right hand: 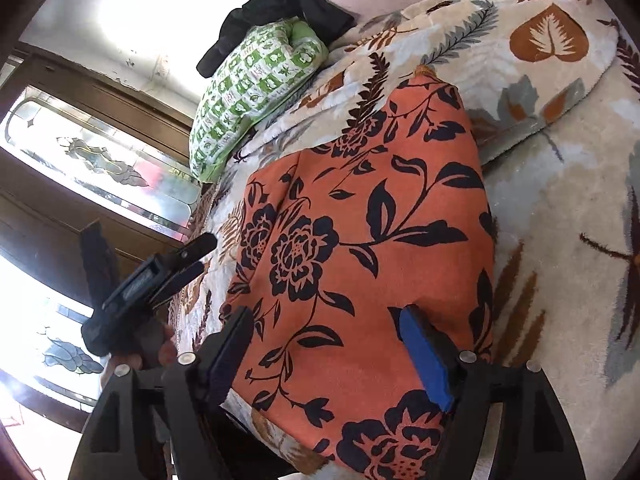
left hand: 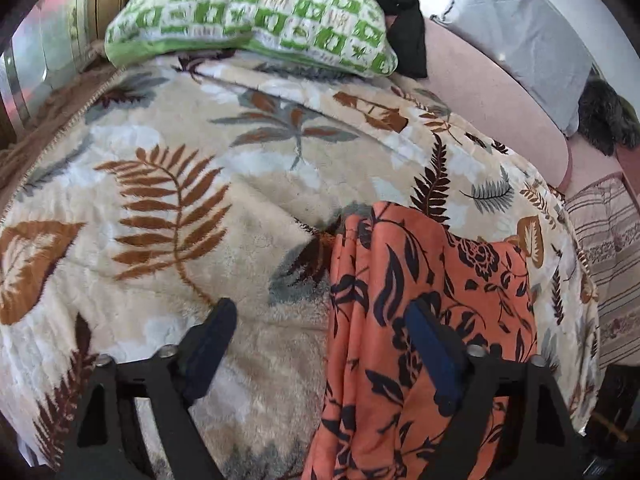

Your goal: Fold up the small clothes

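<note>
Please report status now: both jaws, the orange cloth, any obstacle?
Left gripper open, empty. Right gripper open, above orange floral cloth. Cloth on leaf-print blanket. Nothing blocking.

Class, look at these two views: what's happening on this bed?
A person holds a claw in each hand over an orange floral garment lying folded on a leaf-print blanket. The left claw and right claw are both open, gripping nothing. A green pillow and black clothing sit further back.

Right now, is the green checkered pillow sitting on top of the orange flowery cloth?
No, the green checkered pillow lies farther up the leafy blanket, apart from the orange flowery cloth.
</note>
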The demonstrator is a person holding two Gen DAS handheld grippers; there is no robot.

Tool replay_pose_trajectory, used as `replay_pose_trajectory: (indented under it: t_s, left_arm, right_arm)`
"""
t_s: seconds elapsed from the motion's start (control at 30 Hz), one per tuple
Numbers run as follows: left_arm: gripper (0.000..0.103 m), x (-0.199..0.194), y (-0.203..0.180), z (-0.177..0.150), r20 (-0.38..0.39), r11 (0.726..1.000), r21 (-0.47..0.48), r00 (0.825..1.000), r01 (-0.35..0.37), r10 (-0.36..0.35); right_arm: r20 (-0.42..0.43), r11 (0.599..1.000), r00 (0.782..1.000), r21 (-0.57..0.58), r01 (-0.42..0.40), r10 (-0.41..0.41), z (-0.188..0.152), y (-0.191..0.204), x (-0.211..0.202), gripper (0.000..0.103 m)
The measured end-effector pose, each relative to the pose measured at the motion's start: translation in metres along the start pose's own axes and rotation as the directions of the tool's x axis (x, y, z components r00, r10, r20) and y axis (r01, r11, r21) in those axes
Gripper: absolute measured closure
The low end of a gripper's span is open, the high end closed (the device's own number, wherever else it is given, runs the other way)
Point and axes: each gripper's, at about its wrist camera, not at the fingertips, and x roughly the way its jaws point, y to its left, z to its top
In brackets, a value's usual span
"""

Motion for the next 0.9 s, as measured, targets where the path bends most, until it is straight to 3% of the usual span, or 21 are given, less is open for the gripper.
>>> replay_pose_trajectory:
  t_s: [0.07,0.23,0.27,0.37,0.43,0.6,0.83,0.9]
  left_arm:
    - [0.045,0.009,-0.001,0.014,-0.043,1.000,-0.003,0.999,0.016,-0.017]
    - [0.045,0.016,-0.024,0.022,-0.070,0.992,0.046,0.991,0.121,-0.117]
    - [0.044,0.020,-0.028,0.024,-0.070,0.991,0.060,0.991,0.121,-0.116]
    - [0.048,0.053,-0.012,0.035,-0.091,0.998,0.060,0.995,-0.035,0.040]
    - [0.042,0.069,0.006,0.038,-0.121,1.000,-0.020,0.993,0.005,-0.008]
    - [0.042,0.041,-0.021,0.033,-0.043,0.992,0.093,0.995,-0.085,0.089]
    - [0.041,-0.037,-0.019,-0.015,0.049,0.995,0.095,0.999,-0.022,0.017]
    - [0.035,-0.048,-0.022,-0.037,0.067,0.994,0.105,0.998,-0.018,0.010]
  right_arm:
    - [-0.013,1.000,1.000,-0.015,-0.009,0.009,0.001,-0.002,0.001,0.024]
    - [-0.011,0.999,0.998,-0.003,-0.054,0.054,0.002,-0.008,0.002,0.024]
    - [-0.014,0.998,0.998,-0.007,-0.058,0.058,0.002,-0.008,0.002,0.024]
    - [-0.026,0.998,0.998,-0.016,-0.064,0.063,0.003,-0.008,0.002,0.024]
    - [-0.031,0.997,0.997,-0.021,-0.071,0.071,0.004,-0.008,0.003,0.024]
    - [-0.020,0.997,0.997,-0.019,-0.071,0.071,0.001,-0.010,0.002,0.024]
    - [-0.016,0.998,0.998,-0.010,-0.056,0.056,0.001,-0.008,0.000,0.024]
    - [-0.011,0.999,0.999,0.018,-0.051,0.052,0.003,-0.008,0.000,0.024]
